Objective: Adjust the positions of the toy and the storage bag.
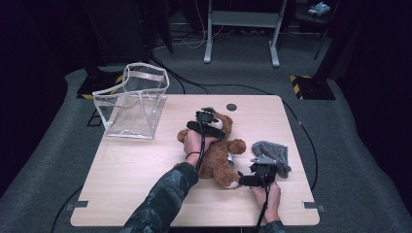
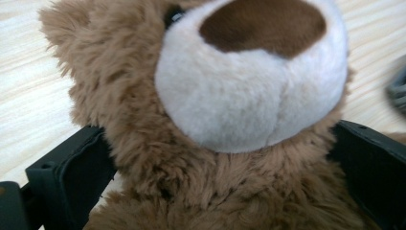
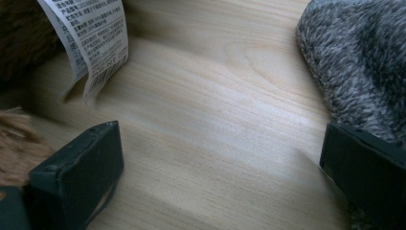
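Light wood tabletop, dim room. Left hand-held gripper is clamped around the teddy bear at its neck; right hand-held gripper sits with jaws apart beside the grey glove. Looks like the pickup step, so next it probably needs lifting toward the clear bag.

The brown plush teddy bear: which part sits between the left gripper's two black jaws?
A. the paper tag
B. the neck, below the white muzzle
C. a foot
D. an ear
B: in the left gripper view the brown plush teddy bear has its neck between both jaws of the left gripper.
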Tool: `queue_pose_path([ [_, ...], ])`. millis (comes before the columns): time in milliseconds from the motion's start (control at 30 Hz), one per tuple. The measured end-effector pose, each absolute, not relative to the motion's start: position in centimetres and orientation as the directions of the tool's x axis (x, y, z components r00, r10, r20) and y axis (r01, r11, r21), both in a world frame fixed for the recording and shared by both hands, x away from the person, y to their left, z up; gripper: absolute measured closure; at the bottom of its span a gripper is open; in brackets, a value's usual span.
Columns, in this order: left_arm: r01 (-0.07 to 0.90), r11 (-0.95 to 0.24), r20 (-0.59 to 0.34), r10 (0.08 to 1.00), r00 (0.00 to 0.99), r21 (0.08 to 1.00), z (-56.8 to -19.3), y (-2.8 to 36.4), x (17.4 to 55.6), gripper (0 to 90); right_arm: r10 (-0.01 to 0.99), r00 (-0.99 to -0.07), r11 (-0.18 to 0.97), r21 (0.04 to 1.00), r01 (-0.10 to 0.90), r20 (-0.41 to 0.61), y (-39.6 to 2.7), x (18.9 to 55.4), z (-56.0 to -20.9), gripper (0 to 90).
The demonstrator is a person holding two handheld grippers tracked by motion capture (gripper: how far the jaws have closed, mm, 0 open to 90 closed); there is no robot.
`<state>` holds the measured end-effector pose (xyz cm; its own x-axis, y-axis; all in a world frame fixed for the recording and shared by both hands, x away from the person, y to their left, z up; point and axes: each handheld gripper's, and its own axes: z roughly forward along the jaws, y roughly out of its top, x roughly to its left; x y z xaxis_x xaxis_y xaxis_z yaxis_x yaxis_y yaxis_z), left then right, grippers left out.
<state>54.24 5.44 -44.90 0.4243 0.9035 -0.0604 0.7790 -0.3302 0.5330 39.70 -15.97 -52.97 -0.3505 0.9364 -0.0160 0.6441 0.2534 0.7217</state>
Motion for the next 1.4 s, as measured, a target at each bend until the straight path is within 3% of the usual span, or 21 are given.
queue_pose_path([
  [300,0.756,-0.336,-0.024,0.907,0.421,0.562,-47.0,5.1,53.4,0.2,0.939,-0.345,0.238,0.722,0.650,0.001,-15.9,39.7,-53.0,0.7],
  [467,0.776,-0.291,-0.097,0.907,0.410,0.560,-48.0,6.0,53.5,1.8,0.940,-0.340,0.237,0.722,0.649,-0.003,-15.9,39.7,-53.0,0.7],
  [567,0.781,-0.277,-0.143,0.896,0.420,0.560,-48.5,6.2,53.5,8.0,0.941,-0.339,0.237,0.721,0.651,-0.003,-15.9,39.8,-53.0,0.7],
  [733,0.725,-0.320,-0.101,0.876,0.471,0.610,-48.3,5.9,52.8,30.4,0.941,-0.339,0.233,0.722,0.652,0.002,-15.9,39.8,-53.0,0.8],
  [833,0.703,-0.308,-0.106,0.872,0.478,0.641,-48.2,6.2,52.4,38.9,0.941,-0.338,0.232,0.722,0.652,0.003,-15.9,39.8,-53.0,1.1],
  [1400,0.568,-0.267,-0.117,0.828,0.549,0.779,-45.4,8.3,49.7,49.1,0.938,-0.346,0.237,0.722,0.650,0.004,-15.9,39.8,-53.0,2.0],
])
